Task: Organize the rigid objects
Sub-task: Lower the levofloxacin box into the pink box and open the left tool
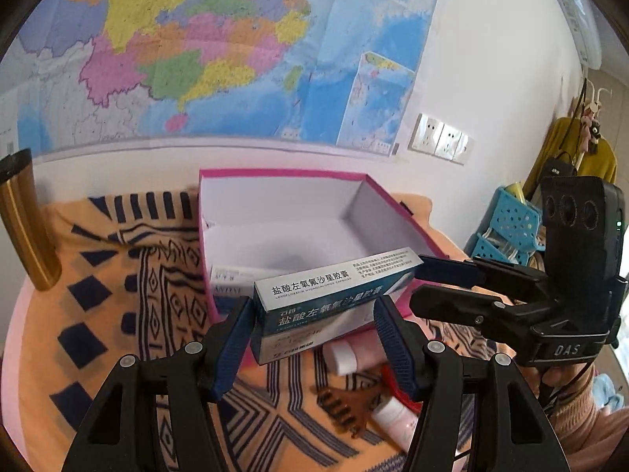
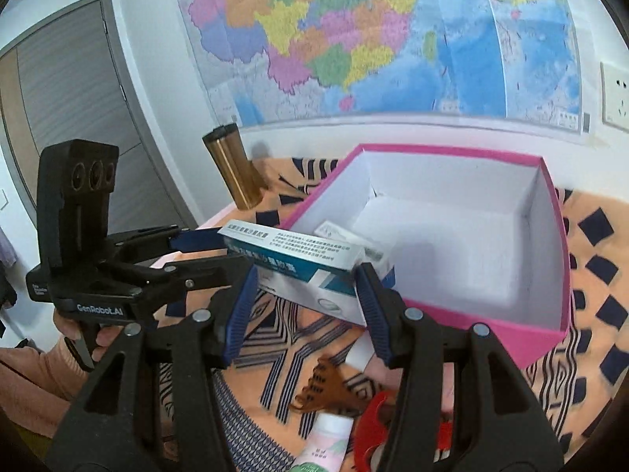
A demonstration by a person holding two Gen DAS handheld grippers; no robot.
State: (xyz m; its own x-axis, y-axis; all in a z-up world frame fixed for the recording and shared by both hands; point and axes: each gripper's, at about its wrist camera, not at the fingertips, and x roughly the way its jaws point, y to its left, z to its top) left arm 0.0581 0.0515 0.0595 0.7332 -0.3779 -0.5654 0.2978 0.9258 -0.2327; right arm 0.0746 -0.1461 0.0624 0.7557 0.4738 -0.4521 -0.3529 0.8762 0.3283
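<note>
2 grippers hold 1 medicine carton above the near edge of an open pink box.

The left gripper (image 1: 312, 330) clamps its blue pads on the short ends of the blue-and-white medicine carton (image 1: 334, 295), and the right gripper (image 2: 302, 295) pinches the same carton (image 2: 298, 263) from the other side, each claw about half wide on it. The carton hangs tilted over the near wall of the pink box (image 1: 283, 175), clear of the patterned orange cloth (image 1: 118, 275). Inside the box, in its near corner, lies another small white carton (image 1: 228, 279). On the cloth in front sit a brown comb (image 1: 346, 405), 2 pink tubes (image 1: 393, 417) and a red piece (image 2: 373, 424). A gold flask (image 1: 23, 220) stands at the far left.
</note>
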